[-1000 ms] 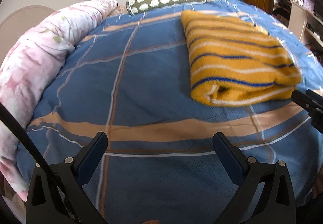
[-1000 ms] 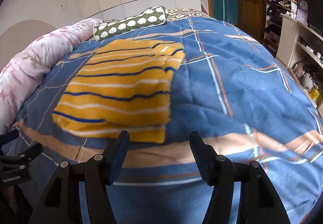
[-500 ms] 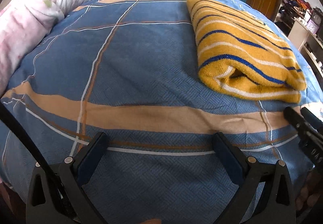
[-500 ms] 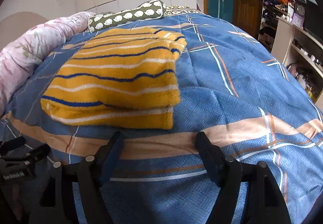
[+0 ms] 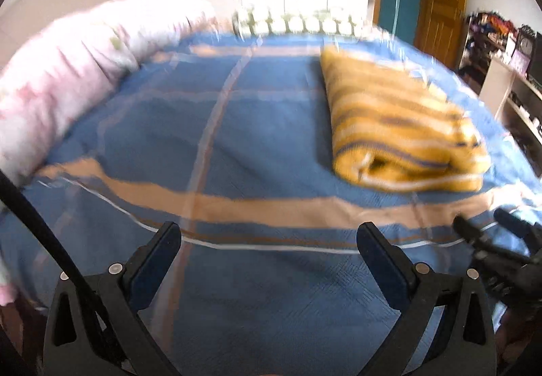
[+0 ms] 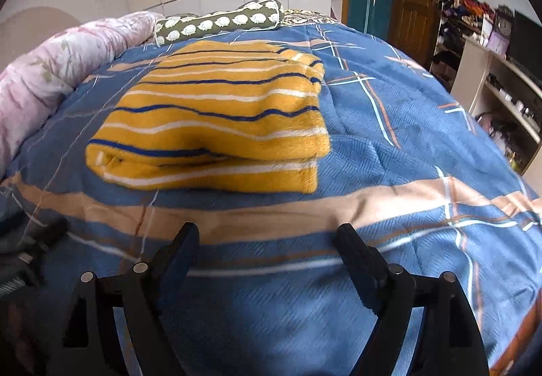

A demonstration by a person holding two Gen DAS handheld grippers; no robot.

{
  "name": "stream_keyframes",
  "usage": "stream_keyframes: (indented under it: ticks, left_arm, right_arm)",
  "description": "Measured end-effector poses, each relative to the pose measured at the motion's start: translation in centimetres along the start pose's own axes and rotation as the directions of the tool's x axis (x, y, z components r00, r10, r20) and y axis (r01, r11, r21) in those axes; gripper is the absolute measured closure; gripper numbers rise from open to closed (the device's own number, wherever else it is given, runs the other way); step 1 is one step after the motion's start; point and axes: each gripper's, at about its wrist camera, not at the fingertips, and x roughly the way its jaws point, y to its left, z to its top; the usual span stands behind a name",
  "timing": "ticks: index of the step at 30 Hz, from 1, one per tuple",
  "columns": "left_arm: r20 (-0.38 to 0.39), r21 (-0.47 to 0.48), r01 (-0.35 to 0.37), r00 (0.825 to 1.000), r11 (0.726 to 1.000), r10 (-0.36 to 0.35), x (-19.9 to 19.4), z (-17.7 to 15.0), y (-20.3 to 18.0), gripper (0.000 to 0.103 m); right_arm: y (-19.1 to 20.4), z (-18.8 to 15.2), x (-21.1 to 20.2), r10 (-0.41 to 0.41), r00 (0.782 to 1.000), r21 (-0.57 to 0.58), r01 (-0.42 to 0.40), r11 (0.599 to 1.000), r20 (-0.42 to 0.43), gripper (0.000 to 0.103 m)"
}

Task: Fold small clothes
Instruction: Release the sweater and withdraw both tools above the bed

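The blue plaid bedspread (image 6: 389,145) is stretching out beneath both tongs. The yellow striped garment (image 6: 220,115) is lying folded on it, ahead of the right gripper (image 6: 266,247) and a little to its left, and ahead-right of the left gripper (image 5: 269,242), touching neither. Navy and white stripes are running across its stacked layers. Both tongs are standing spread and empty; the right jaws have just been opening.

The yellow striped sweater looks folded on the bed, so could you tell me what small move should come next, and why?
Probably draw both grippers back. The sweater lies folded in layers on the bedspread. The right gripper, whose jaws have just been opening, and the left gripper are both open and empty, short of its near edge, so nothing seems left to grip.
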Motion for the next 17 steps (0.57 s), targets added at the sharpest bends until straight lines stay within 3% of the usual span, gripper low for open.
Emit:
stream_keyframes:
  ticks: [3,9,17]
  left_arm:
    - [0.068,0.024,-0.043,0.997,0.999,0.041,-2.9,0.3,0.6,0.000]
    - [0.054,0.015,-0.016,0.998,1.000,0.015,-5.4,0.0,2.0,0.000]
    - [0.024,0.011,-0.006,1.000,1.000,0.006,-5.2,-0.3,1.4,0.000]
  right_arm:
    - [1.3,-0.2,-1.7,-0.049,0.998,-0.045,0.051,0.998,0.034,0.016]
    - [3.6,0.1,-4.9,-0.129,0.985,-0.135,0.144,0.980,0.115,0.016]
    - [3.7,0.4,-6.2,-0.113,0.984,-0.144,0.132,0.981,0.134,0.016]
